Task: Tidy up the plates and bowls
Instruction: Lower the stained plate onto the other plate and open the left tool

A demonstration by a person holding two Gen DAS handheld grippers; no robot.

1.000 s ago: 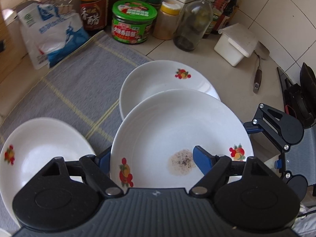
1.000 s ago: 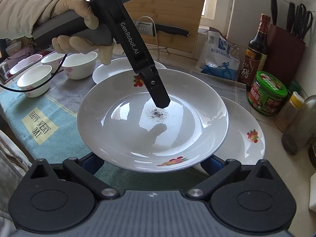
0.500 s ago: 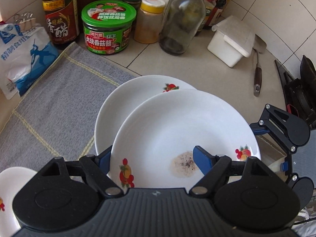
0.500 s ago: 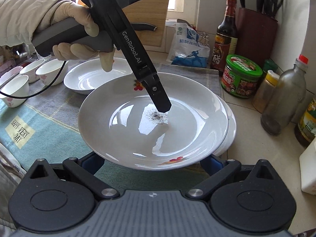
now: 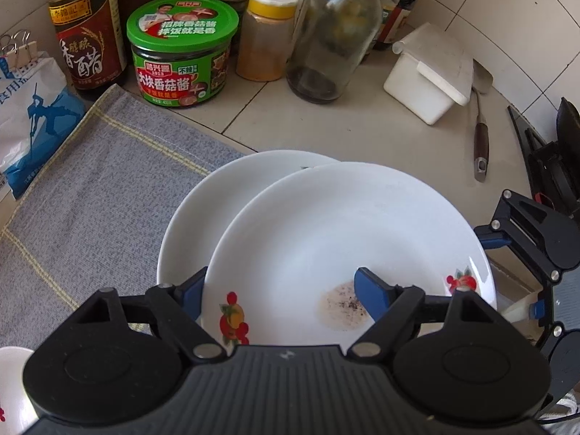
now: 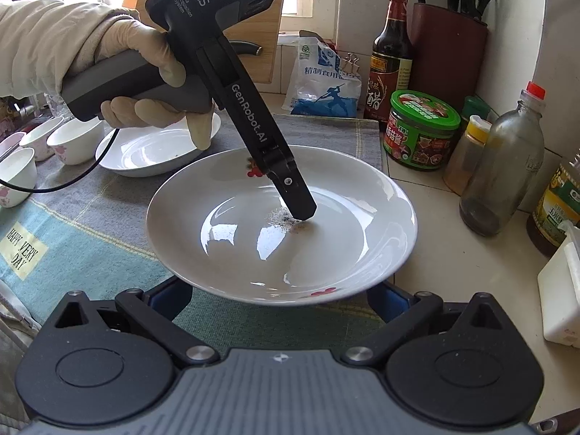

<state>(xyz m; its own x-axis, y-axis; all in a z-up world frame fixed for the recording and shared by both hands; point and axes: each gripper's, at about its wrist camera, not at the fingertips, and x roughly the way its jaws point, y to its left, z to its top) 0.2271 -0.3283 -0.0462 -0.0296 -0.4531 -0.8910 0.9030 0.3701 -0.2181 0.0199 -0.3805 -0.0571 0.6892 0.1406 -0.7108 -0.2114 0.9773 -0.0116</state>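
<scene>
Plates dominate the left wrist view: a white plate with fruit decals (image 5: 348, 239) is pinched at its near rim by the left hand-held gripper (image 5: 279, 290), one blue finger below the rim and the other finger (image 5: 373, 291) pressing inside the dish beside a patch of speckled residue (image 5: 342, 306). It hangs just above and overlapping a second white plate (image 5: 203, 217), which rests at the edge of a grey striped cloth (image 5: 90, 188) on the table (image 5: 326, 127); the lower plate sits slightly left and ahead of the carried one, so the stack appears to need only a small shift that way and a short descent. A green-lidded sauce jar (image 5: 181, 50), a vinegar bottle (image 5: 87, 29), a clear glass bottle (image 5: 333, 32) and a white lidded box (image 5: 431, 72) crowd the tiled corner behind.

From the right wrist view, the same plate (image 6: 282, 224) is seen held by the left tool, gripped by a gloved hand (image 6: 141, 79). The right hand-held gripper (image 6: 279, 301) waits spread wide, its blue fingers below the plate's near rim and grasping nothing as far as can be seen. The left one is plainly nearer the job. Another plate (image 6: 152, 148) and small bowls (image 6: 43, 145) stand farther along the cloth, near a wooden board and a knife block (image 6: 449, 43).
</scene>
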